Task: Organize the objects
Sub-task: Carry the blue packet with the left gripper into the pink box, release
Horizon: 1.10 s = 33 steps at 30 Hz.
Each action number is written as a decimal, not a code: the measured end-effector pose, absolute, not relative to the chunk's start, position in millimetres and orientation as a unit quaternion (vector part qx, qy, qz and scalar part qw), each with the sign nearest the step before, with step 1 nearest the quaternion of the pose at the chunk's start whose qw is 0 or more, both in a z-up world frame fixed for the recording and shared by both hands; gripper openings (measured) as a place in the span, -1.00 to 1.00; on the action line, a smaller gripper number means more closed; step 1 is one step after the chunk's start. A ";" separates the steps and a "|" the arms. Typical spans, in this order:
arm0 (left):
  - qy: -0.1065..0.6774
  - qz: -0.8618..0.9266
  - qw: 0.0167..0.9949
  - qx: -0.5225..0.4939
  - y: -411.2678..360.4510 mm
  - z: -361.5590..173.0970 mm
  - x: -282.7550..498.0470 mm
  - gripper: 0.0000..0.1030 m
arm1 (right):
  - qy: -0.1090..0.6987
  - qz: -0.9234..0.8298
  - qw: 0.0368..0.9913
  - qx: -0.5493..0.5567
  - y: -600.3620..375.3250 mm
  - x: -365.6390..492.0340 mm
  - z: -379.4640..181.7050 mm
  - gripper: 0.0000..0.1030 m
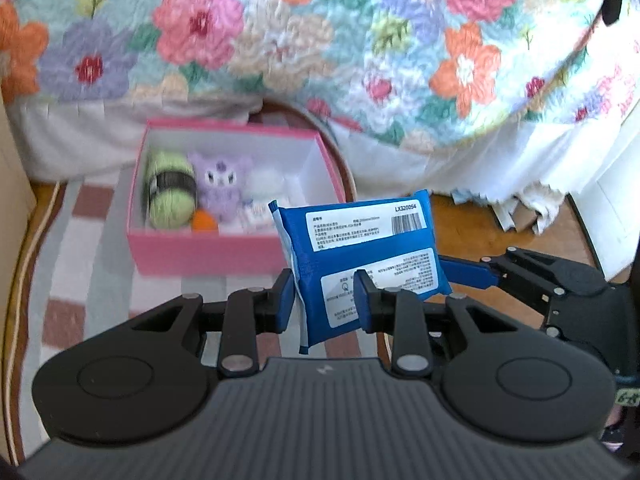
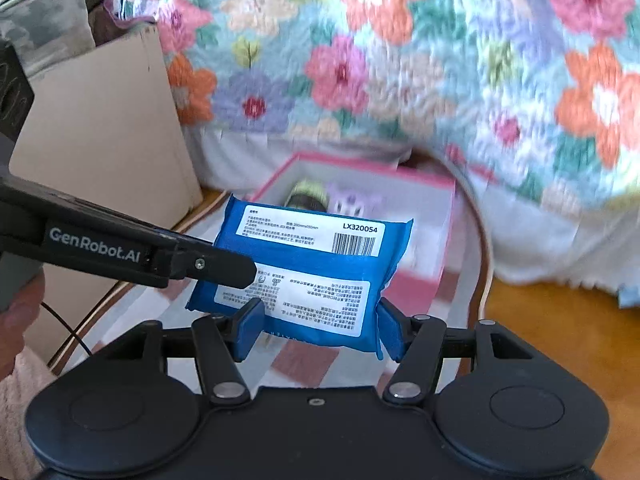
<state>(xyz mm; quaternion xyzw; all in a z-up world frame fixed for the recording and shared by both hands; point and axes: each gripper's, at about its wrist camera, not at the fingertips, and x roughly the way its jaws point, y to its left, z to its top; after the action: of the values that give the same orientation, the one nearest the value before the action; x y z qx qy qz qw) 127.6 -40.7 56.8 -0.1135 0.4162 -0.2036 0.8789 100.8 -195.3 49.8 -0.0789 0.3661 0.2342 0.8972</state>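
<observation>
A big flower blanket (image 1: 320,32) hangs over a bed, far in front of both tongs. It has pink, orange and purple flowers on it. Under it there is white cloth.

On the floor lies a striped rug (image 1: 80,240) with a wood floor (image 2: 560,340) beside it. The rug is below the tongs.

A pink box (image 1: 224,246) sits on the rug, past the tips of both tongs. It is open on top. Inside it, a green and black roll (image 1: 170,188) stands at the left. A purple toy (image 1: 222,184) sits just beside the roll. A small orange ball (image 1: 205,222) lies in front of them, and something white and fluffy (image 1: 266,184) is on the right. A tan board (image 2: 108,132) leans off to the left of the right tongs.

A blue pack (image 1: 360,248) with white labels is up in the air, in front of the box. Both tongs have it.

The left tongs (image 1: 326,300) are pressed tight on the pack's left end, which is squeezed thin between the blue pads. The right tongs (image 2: 320,332) are spread wider and pinch the pack across its bottom edge, one pad on each side. In the right view, the left tongs come in from the left and touch the pack's left side.
</observation>
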 end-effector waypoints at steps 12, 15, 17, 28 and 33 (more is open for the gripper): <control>0.431 -0.183 0.870 -0.157 -38.3 31.6 257.6 -0.43 | 0.347 0.242 0.895 -0.141 -182.6 214.8 46.6 0.29; 0.453 -0.171 0.862 -0.150 -42.9 10.4 283.6 -0.43 | 0.369 0.250 0.889 -0.108 -186.7 247.2 29.6 0.29; 0.469 -0.170 0.853 -0.152 -44.3 -7.7 298.0 -0.43 | 0.387 0.247 0.884 -0.089 -185.9 264.1 13.3 0.28; 0.506 -0.172 0.831 -0.156 -52.8 -80.9 320.9 -0.43 | 0.452 0.221 0.863 -0.042 -202.6 297.4 -65.1 -0.15; 0.522 -0.169 0.817 -0.180 -47.9 -101.2 322.8 -0.43 | 0.465 0.215 0.856 -0.063 -198.0 293.0 -78.5 -0.18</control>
<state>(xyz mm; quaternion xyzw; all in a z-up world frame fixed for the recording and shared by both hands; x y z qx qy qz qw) 322.8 -47.9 -101.2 -0.1804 0.5216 -0.1693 0.8166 293.0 -198.0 -78.5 -0.0633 0.4655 0.2148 0.8563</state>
